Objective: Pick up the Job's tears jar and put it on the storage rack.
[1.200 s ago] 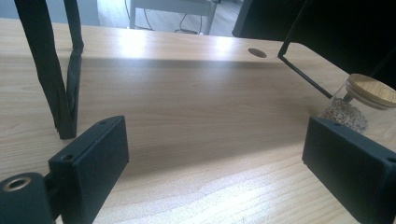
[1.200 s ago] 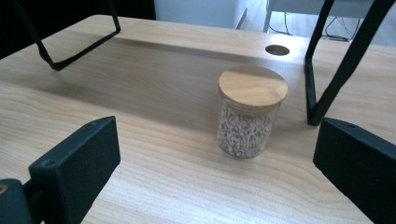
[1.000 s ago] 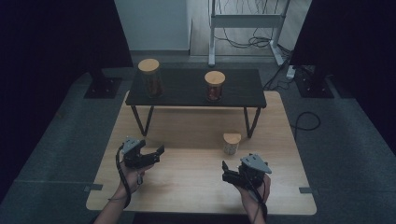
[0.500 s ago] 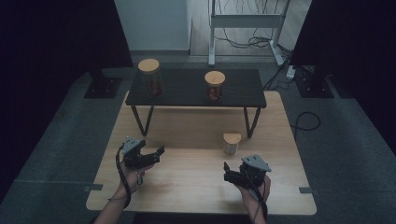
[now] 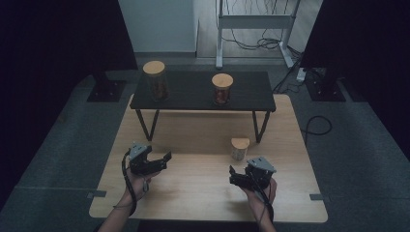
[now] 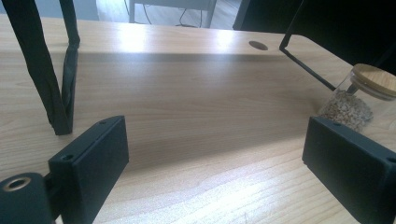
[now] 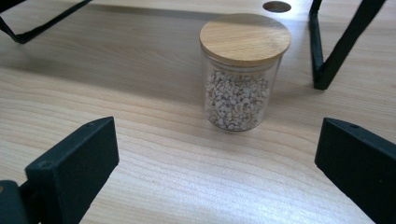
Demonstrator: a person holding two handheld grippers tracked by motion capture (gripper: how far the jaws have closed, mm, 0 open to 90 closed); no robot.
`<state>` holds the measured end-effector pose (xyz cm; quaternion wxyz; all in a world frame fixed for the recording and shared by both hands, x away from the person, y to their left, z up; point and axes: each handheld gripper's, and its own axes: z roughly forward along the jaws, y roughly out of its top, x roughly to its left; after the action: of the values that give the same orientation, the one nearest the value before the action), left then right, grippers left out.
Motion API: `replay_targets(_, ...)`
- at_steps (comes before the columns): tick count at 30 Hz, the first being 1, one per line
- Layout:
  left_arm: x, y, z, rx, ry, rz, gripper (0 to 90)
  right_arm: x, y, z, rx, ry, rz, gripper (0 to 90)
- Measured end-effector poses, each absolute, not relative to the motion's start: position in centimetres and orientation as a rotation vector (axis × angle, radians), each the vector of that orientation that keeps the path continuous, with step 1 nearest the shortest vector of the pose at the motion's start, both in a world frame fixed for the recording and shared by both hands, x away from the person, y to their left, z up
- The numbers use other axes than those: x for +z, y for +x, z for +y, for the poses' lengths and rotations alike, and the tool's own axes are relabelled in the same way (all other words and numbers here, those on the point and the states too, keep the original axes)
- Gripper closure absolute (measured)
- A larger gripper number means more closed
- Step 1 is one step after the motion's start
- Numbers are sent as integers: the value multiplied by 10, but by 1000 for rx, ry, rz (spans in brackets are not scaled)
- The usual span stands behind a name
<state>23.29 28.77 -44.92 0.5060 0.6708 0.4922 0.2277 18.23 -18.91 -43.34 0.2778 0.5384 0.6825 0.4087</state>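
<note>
Hand-held gripper (image 7: pixel 219 163) on the right is held wide open and empty before the jar (image 7: pixel 242 74) at frame centre, which could be tipped on the counter (image 7: pixel 140 79) if struck off-centre.

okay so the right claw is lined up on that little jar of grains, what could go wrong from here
1. The small jar stands upright and alone on the wooden table; if one jaw of the open right claw touches first, it could tip or slide.
2. Its wooden lid may only rest on top, so a grip there might lift the lid alone.
3. The black shelf's leg stands close beside the jar and could catch a jaw.
</note>
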Motion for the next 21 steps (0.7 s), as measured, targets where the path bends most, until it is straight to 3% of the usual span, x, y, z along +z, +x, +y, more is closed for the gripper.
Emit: replay_targets(21,-449,233,290,554,1609,1204,67,-444,211,-182,1050,1461,1820,0)
